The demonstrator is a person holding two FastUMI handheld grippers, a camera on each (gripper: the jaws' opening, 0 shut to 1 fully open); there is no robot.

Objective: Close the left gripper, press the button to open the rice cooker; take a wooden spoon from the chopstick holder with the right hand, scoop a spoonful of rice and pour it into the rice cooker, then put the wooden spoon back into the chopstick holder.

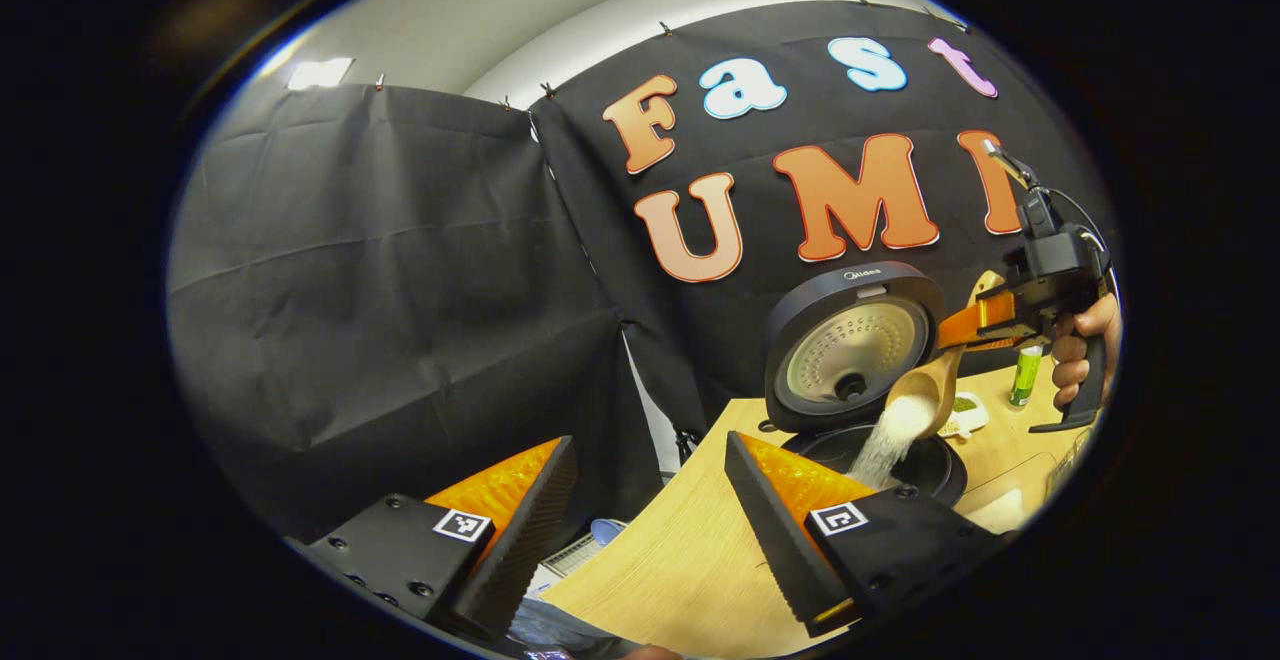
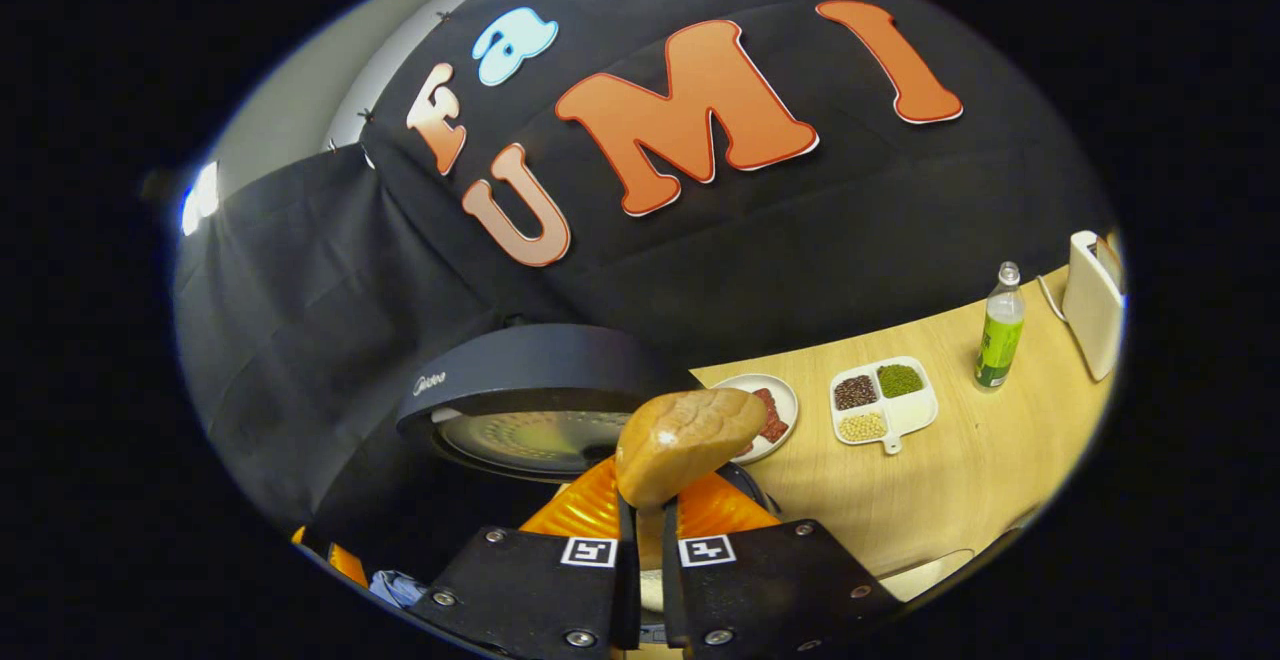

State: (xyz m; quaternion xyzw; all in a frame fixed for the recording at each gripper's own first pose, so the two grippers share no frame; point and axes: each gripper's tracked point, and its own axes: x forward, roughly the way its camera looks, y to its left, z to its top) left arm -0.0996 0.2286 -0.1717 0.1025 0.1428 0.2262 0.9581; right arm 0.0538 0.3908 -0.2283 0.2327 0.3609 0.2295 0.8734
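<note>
Pouring stage, with the dark round rice cooker [image 1: 880, 460] as landmark. Its hinged lid [image 1: 852, 345] stands raised behind the pot, showing the pale perforated inner plate, so the pot mouth is free to receive the grain.

The right claw [image 1: 975, 325], carried by a hand [image 1: 1085, 345], grips the handle of the light wooden spoon [image 1: 925, 395] between both orange fingers. The spoon is tipped bowl-down just above the cooker's mouth, and a white stream of rice [image 1: 885, 445] falls from it into the pot; the tilt presumably empties the bowl while keeping the grain inside the rim. In the right gripper view the same claw [image 2: 640, 530] is pinched narrow on the handle, and the rounded back of the spoon bowl [image 2: 690, 440] faces the camera in front of the lid [image 2: 530, 390].

The left claw [image 1: 650, 515] hangs wide and empty, off to the near side of the cooker, apparently kept clear of the pour.

On the pale wooden worktop [image 2: 950, 480] beyond the cooker:
- a white round plate [image 2: 775, 410] with something reddish
- a white divided dish [image 2: 885, 400] holding dark, green and yellowish grains in separate compartments
- a green-labelled clear bottle [image 2: 1000, 330], upright
- a white appliance [image 2: 1090, 315] at the far edge

Judged remaining: returning the spoon to the chopstick holder
</note>
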